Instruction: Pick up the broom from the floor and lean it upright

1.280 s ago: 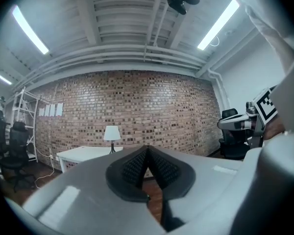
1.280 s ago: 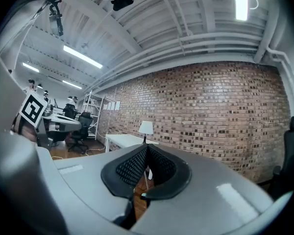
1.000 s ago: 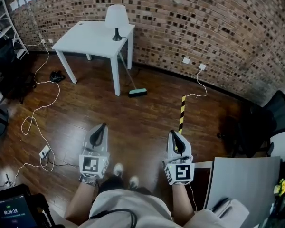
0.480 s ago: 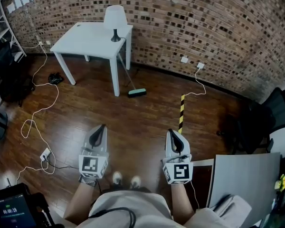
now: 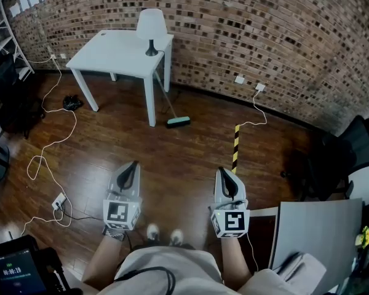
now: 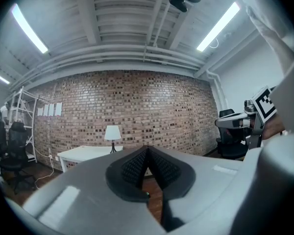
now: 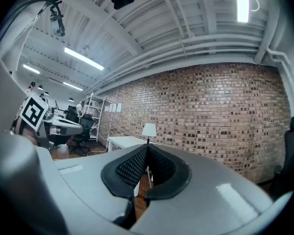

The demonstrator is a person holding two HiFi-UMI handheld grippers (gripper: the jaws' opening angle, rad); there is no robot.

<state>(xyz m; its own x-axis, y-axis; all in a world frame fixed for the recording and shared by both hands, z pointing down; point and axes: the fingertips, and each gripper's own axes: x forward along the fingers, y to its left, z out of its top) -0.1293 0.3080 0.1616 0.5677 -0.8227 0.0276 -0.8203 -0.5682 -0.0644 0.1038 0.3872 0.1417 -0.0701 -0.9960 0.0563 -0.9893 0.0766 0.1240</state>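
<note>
Left gripper (image 5: 133, 165) and right gripper (image 5: 224, 173): both closed, empty, held level side by side.
Broom (image 5: 178, 121) at 12 o'clock, well apart: head on floor (image 5: 172, 155), handle leaning against table (image 5: 120, 48).

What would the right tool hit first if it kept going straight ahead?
Nothing close. The right tool points level at the lamp end of the white table, so probably that, else the brick wall behind it; depth is unclear.
</note>
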